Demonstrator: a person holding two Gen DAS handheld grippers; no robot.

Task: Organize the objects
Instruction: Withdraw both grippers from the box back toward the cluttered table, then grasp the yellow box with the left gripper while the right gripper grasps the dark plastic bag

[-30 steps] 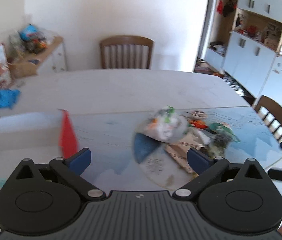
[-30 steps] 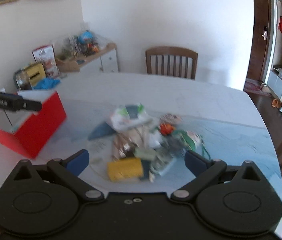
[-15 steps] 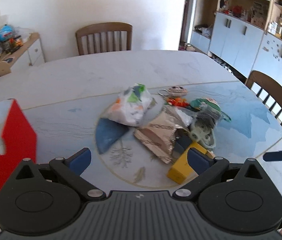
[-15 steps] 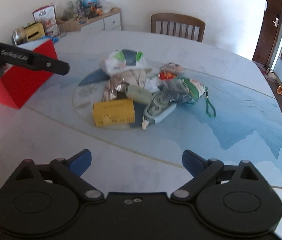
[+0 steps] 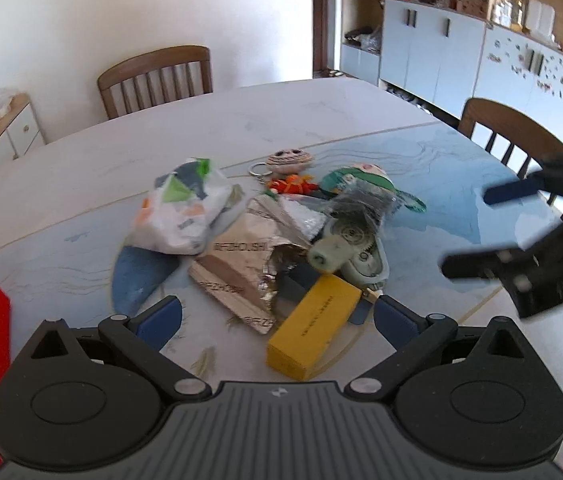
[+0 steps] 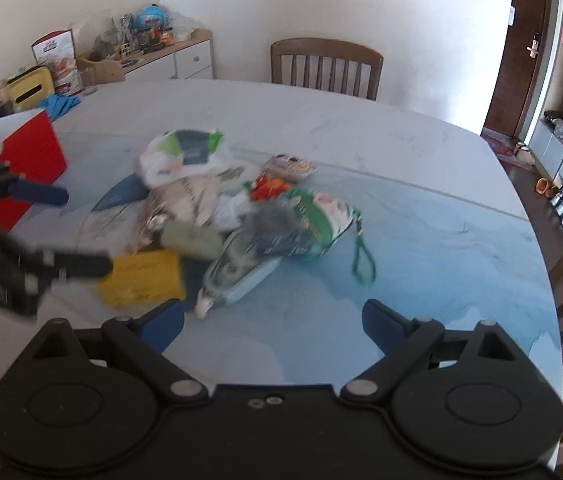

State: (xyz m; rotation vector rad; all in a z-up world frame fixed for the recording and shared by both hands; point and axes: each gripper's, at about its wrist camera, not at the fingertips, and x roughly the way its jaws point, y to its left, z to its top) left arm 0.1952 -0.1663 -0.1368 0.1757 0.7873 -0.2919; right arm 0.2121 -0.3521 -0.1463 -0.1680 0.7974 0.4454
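Two hand-held grippers over one desk (image 5: 321,120). Left hand-held gripper (image 5: 277,316) spread wide, nothing pinched, just above near end of yellow box (image 5: 313,326). Right hand-held gripper (image 6: 271,324) likewise spread, nothing between pads, hovered off to right of yellow box, over bare blue desk surface. Pile of objects centred on desk: white printed bag (image 5: 181,208) beyond yellow box to left; crumpled foil wrapper (image 5: 241,272) touching box's far-left side; pale green tape dispenser (image 5: 349,252) touching box's far end; orange toy (image 5: 293,185) and round plush keychain (image 5: 289,159) well beyond box; green pouch (image 5: 357,178) behind dispenser. Red box (image 6: 27,168) well left of yellow box, apart from pile.
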